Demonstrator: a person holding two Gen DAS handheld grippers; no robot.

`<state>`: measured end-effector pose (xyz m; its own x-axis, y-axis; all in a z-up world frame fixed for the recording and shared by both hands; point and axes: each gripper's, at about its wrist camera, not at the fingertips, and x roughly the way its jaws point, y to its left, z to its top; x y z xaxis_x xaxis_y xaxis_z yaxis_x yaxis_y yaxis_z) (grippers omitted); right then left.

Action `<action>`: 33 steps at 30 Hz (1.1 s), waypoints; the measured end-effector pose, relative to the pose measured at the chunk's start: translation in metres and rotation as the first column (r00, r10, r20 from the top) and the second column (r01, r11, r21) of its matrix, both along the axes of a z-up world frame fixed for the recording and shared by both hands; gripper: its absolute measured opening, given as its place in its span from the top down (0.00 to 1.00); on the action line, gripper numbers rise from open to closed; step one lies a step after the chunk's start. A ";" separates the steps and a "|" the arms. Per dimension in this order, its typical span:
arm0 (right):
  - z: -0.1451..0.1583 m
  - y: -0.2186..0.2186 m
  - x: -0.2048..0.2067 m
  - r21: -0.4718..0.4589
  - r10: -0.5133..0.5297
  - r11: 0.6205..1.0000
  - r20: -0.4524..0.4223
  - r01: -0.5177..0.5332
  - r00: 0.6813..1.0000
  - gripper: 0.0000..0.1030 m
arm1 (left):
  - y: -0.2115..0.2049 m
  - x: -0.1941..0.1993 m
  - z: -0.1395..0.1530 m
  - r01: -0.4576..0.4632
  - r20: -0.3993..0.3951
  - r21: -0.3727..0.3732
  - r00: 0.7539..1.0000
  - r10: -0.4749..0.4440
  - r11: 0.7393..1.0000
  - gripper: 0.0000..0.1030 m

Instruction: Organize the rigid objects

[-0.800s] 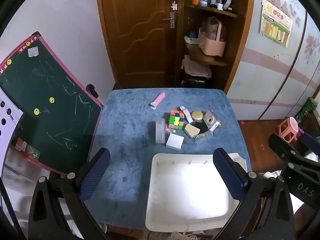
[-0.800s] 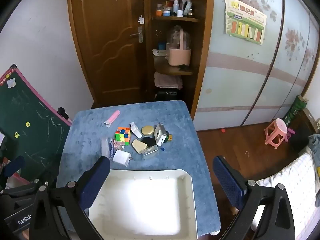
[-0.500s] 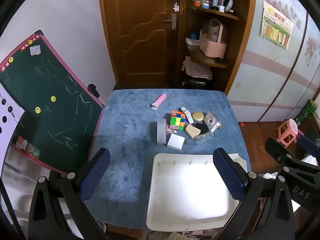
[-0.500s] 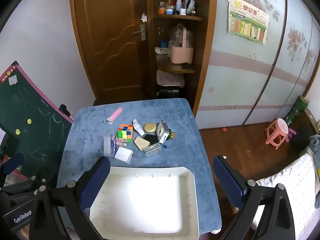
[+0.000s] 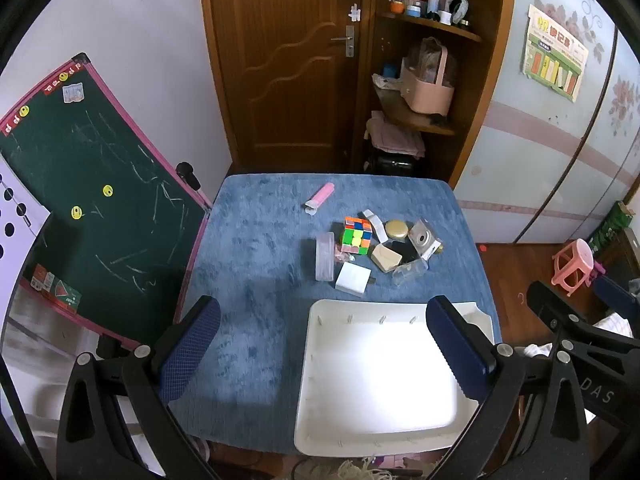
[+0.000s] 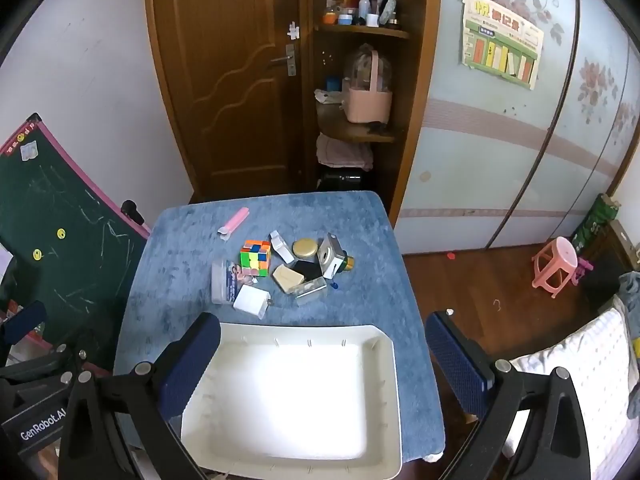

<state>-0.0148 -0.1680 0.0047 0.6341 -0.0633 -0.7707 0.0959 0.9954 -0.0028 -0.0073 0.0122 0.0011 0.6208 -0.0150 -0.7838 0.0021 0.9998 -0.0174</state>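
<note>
Sharp, fisheye-warped; glare in tray [image 5: 320,364]

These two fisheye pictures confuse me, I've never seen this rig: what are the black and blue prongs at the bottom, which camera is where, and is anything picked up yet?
The prongs are hand-held grippers; a person carries one in each hand, with a camera on each looking along its two fingers. One picture looks past the left gripper, the other past the right gripper. Both stand wide open and hold nothing. Below them is a table covered in blue cloth. On it lies an empty white tray at the near edge. Beyond it sits a pile of small things, among them a puzzle cube, a gold round tin and a white flat box. A pink case lies apart, farther back.
</note>
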 end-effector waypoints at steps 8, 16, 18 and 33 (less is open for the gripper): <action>0.000 0.002 -0.006 0.000 -0.003 1.000 -0.003 0.003 1.000 0.01 | -0.002 -0.005 -0.004 -0.001 -0.006 -0.001 1.000 0.001 1.000 0.01; -0.002 0.001 -0.013 -0.002 -0.006 1.000 -0.014 0.006 1.000 0.01 | -0.004 -0.009 -0.006 0.002 -0.021 -0.004 1.000 -0.003 1.000 0.01; -0.002 -0.001 -0.012 -0.001 -0.006 1.000 -0.021 0.006 1.000 0.01 | -0.005 -0.008 -0.006 0.003 -0.026 -0.005 1.000 -0.003 1.000 0.01; -0.002 -0.008 -0.007 -0.002 -0.013 1.000 -0.038 0.012 0.999 0.01 | -0.012 -0.006 -0.007 0.010 -0.038 0.001 0.999 -0.010 1.000 0.01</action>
<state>-0.0220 -0.1761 0.0025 0.6033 -0.0723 -0.7942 0.1081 0.9941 -0.0085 -0.0129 0.0005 -0.0061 0.5903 -0.0202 -0.8069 0.0115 0.9998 -0.0166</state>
